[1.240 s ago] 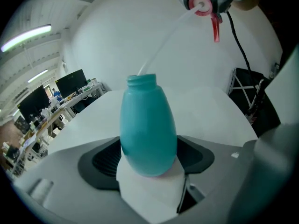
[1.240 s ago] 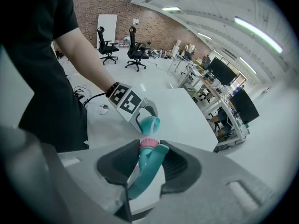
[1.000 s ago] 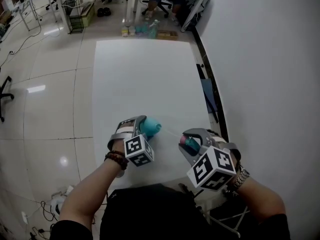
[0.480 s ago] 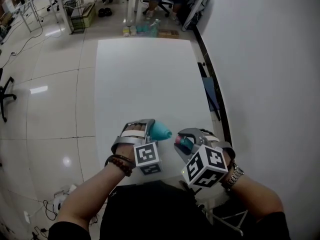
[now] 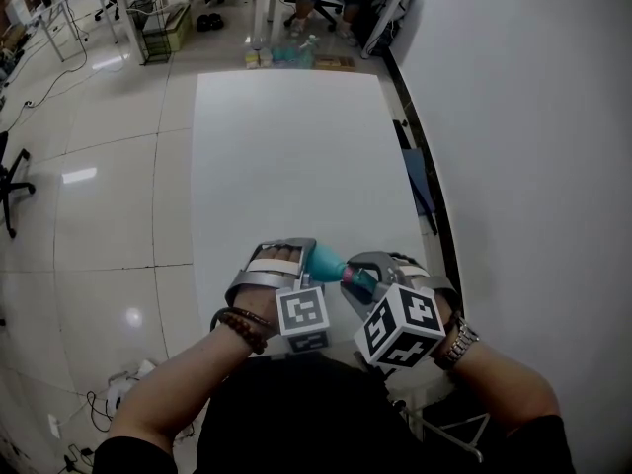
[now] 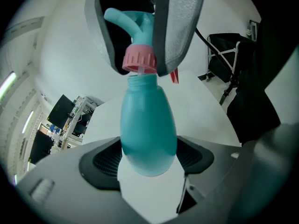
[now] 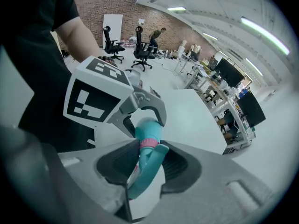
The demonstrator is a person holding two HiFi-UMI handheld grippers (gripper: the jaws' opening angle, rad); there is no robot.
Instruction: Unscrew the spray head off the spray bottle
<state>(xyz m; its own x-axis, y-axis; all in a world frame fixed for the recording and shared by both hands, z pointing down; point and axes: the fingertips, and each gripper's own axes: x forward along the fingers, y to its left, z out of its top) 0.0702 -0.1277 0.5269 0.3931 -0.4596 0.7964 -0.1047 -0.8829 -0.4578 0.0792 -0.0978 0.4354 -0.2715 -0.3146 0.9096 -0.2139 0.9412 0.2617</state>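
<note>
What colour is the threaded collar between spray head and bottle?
Pink collar; clearest in the left gripper view.

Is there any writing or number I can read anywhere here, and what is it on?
No text reads anywhere.
Spray bottle, spray head: plain, no label shows.
Cubes on left gripper, right gripper: black-and-white squares, no letters.
Things on far desks: too small to read.

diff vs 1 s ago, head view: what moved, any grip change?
The left gripper carried the spray bottle rightward and the right gripper brought the spray head leftward, closing the gap between them; the pink collar now sits at the bottle's neck. Both grips stayed as they were.
</note>
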